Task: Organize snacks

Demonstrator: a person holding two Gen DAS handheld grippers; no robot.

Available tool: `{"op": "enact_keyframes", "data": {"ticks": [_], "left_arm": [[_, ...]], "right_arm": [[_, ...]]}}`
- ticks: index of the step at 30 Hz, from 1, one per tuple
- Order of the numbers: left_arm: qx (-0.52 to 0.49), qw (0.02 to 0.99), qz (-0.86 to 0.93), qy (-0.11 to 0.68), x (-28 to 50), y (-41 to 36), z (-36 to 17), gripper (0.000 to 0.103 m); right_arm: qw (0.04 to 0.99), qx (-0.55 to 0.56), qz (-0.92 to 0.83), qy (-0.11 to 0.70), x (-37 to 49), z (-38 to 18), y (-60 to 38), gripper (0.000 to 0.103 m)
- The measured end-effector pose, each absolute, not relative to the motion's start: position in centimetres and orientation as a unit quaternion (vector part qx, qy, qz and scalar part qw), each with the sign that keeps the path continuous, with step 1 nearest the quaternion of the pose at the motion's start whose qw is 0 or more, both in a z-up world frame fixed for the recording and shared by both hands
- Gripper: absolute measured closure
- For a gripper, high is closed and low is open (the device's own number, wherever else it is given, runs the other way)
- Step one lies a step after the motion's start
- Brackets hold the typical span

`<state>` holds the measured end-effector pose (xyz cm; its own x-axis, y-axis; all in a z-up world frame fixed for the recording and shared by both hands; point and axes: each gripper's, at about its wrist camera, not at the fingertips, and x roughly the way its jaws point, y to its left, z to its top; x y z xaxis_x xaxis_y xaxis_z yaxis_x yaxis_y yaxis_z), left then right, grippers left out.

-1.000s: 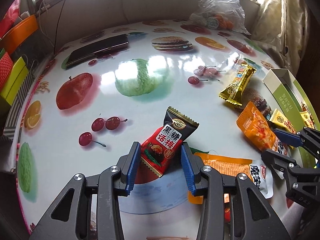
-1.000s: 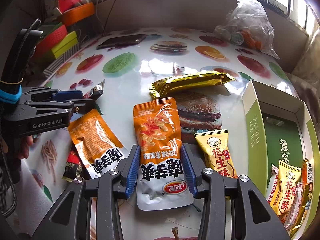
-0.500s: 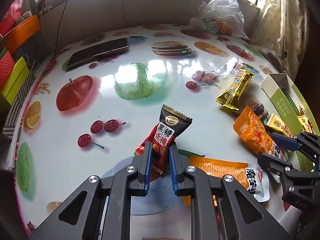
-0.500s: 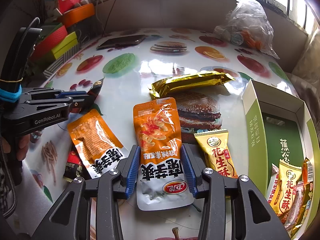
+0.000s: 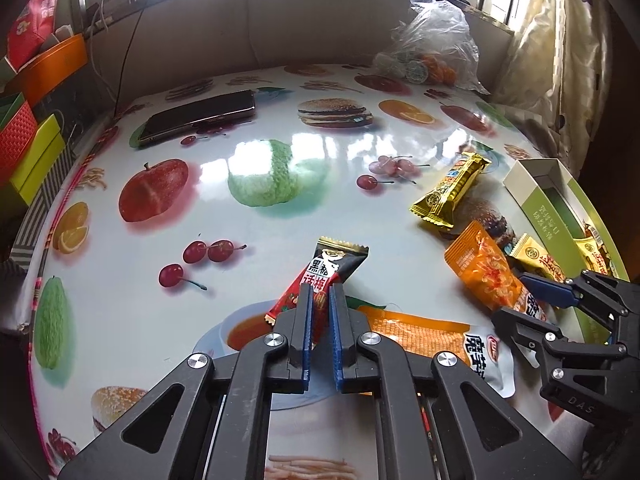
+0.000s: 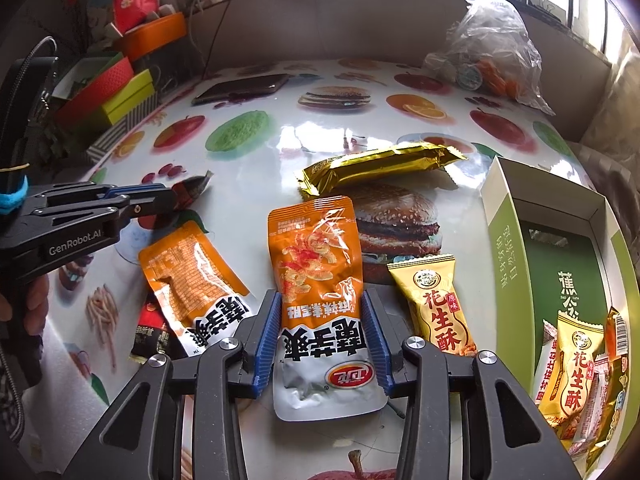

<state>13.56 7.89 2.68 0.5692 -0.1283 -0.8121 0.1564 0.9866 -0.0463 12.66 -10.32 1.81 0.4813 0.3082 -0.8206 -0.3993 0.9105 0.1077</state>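
Two grippers in play. Left gripper (image 5: pixel 319 320) has its blue pads pinched together on the lower end of the red-and-black plum candy sachet (image 5: pixel 325 276); sachet tilts up off the glossy fruit-print table (image 5: pixel 168 288), so I'd judge it lifted or just lifting, held by the tail end so the rest hangs free for dropping in.

Right gripper (image 6: pixel 322 344) sits low with fingers spread apart on either side of the upright orange-and-silver foil konjac pouch (image 6: pixel 320 292). Pads close beside the pouch edges; contact not certain, no squeeze visible. Straddling the narrow width looks like setup for a side pinch.

Just left of that pouch: second orange-and-silver pouch lying back-side up (image 6: pixel 196 280), partly covering a small dark red-black wrapper (image 6: pixel 150 332). Just right: gold peanut-crisp packet (image 6: pixel 438 304), flat, between pouch and box.

Right edge of table: open green-and-white cardboard box (image 6: pixel 504 224), near end already holding several gold and mixed packets. Probable destination, which explains loose snacks clustered beside it.

Further in: long gold foil bar (image 6: pixel 380 168) lying crosswise beyond the pouches.

Far side: black smartphone (image 5: pixel 198 117) towards the far-left corner, clear plastic bag of sweets (image 5: pixel 430 56) at far-right corner. Neither looks part of the sort.

Risk: the slick foil pouch may slide out of a side pinch.
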Motion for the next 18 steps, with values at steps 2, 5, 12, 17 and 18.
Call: {"op": "enact_keyframes", "data": {"ticks": [2, 5, 12, 17, 18], "left_arm": [[0.014, 0.885, -0.081, 0.458, 13.4, 7.7, 2.6, 0.095], [0.016, 0.885, -0.091, 0.457, 13.5, 7.5, 2.4, 0.095], [0.039, 0.89, -0.09, 0.446, 14.1, 7.5, 2.9, 0.049], [0.05, 0.878, -0.113, 0.462, 15.3, 7.1, 2.1, 0.048], [0.053, 0.876, -0.113, 0.466, 15.7, 7.0, 1.9, 0.048]], "right_arm": [[0.86, -0.046, 0.206, 0.465, 12.5, 1.8, -10.3, 0.064], [0.86, -0.045, 0.205, 0.465, 12.4, 1.9, -10.3, 0.064], [0.861, -0.04, 0.2, 0.466, 12.3, 1.8, -10.6, 0.064], [0.86, -0.04, 0.202, 0.466, 12.2, 1.7, -10.7, 0.064], [0.86, -0.04, 0.202, 0.466, 12.2, 1.7, -10.7, 0.064]]}}
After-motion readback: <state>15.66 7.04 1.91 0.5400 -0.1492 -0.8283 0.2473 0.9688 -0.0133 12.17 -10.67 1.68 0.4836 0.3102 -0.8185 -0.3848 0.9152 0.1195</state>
